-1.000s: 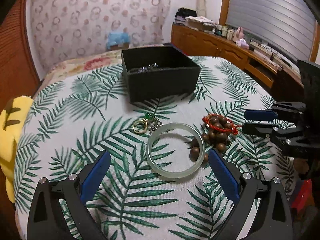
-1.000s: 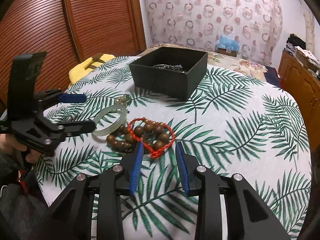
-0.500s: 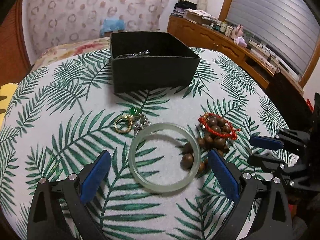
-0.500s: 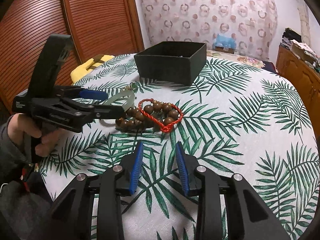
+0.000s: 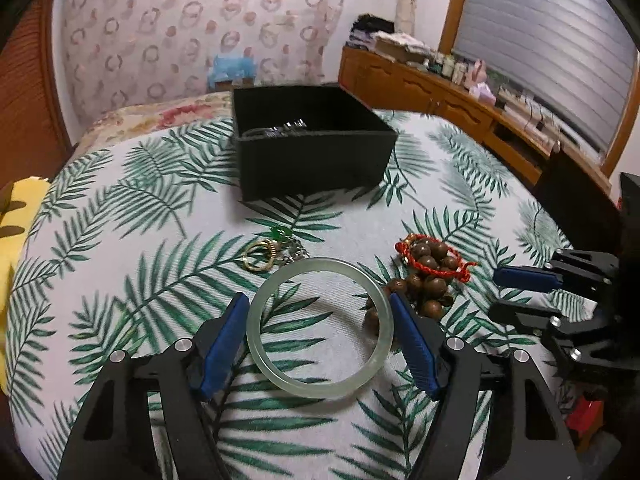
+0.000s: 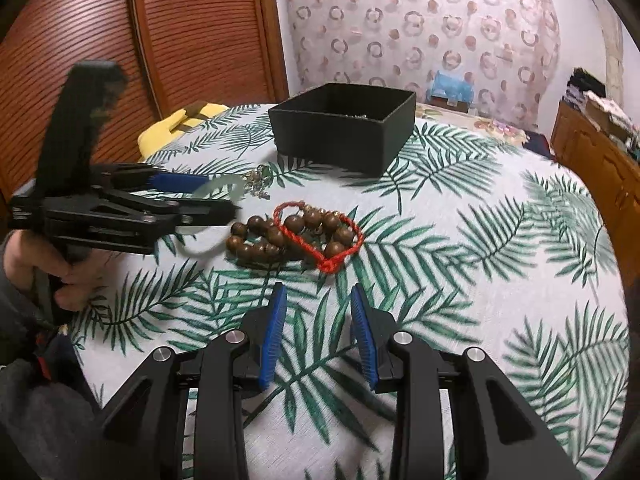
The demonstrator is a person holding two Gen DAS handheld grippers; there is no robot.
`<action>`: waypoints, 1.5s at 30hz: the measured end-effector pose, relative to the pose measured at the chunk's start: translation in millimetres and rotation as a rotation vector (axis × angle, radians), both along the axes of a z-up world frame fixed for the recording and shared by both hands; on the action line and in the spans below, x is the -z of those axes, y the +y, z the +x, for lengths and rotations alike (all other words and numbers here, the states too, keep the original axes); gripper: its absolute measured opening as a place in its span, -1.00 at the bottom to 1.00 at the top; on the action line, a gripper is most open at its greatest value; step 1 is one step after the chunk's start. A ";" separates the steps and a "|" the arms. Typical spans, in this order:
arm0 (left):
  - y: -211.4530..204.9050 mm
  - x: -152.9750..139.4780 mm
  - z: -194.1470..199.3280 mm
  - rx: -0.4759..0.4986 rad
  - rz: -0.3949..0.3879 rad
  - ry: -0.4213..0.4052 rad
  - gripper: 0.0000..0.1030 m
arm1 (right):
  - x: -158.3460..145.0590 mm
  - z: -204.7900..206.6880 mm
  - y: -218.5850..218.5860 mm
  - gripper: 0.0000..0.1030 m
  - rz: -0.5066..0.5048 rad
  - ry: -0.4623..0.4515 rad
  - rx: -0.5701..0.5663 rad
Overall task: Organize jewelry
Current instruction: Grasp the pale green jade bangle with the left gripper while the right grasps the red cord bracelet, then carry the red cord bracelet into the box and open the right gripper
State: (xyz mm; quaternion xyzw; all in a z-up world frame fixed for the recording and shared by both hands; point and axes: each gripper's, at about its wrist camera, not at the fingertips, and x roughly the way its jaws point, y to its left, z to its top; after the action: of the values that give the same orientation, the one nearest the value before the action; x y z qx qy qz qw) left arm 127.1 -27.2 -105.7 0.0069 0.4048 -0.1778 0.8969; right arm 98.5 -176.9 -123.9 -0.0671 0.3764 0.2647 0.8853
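Note:
A pale green jade bangle (image 5: 320, 328) lies on the leaf-print tablecloth, and my left gripper (image 5: 318, 312) is shut on it, pads touching its two sides. In the right wrist view the left gripper (image 6: 224, 196) hides most of the bangle (image 6: 218, 188). Brown wooden beads (image 5: 430, 280) with a red cord bracelet (image 6: 320, 236) lie just right of the bangle. A gold ring (image 5: 260, 256) and a green-stone piece (image 5: 280, 234) lie behind it. My right gripper (image 6: 318, 308) is open and empty, just short of the beads. The black box (image 5: 312, 156) holds some silver jewelry.
A yellow cushion (image 5: 16, 240) lies at the table's left edge. A wooden sideboard (image 5: 460, 104) with clutter runs along the right wall. Wooden slatted doors (image 6: 140, 40) stand behind the left hand. The table (image 6: 500, 280) is round.
My left gripper has moved forward and closed from wide open onto the bangle's sides. My right gripper has stayed open, a little short of the beads.

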 end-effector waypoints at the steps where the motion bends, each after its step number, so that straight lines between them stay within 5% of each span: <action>1: 2.4 -2.8 -2.8 -0.009 -0.003 -0.012 0.33 | -1.4 3.3 1.5 -0.31 -0.013 -0.002 -0.005; 16: 19.8 -16.1 -13.2 -0.047 -0.049 -0.063 0.33 | 7.5 33.7 26.5 -0.41 -0.181 0.008 -0.066; 18: 20.8 -17.4 -13.6 -0.047 -0.052 -0.068 0.33 | 5.0 33.7 26.0 -0.78 -0.180 0.003 -0.075; 45: 63.1 -51.7 -4.1 -0.137 -0.077 -0.156 0.33 | -70.5 66.5 9.7 -0.82 -0.067 -0.160 -0.035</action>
State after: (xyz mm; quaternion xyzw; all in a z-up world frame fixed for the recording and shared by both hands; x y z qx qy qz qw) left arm 123.0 35.9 -54.0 -0.0415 0.3264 -0.1303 0.9353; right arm 165.0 -167.2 -53.4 -0.1241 0.3120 0.2613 0.9050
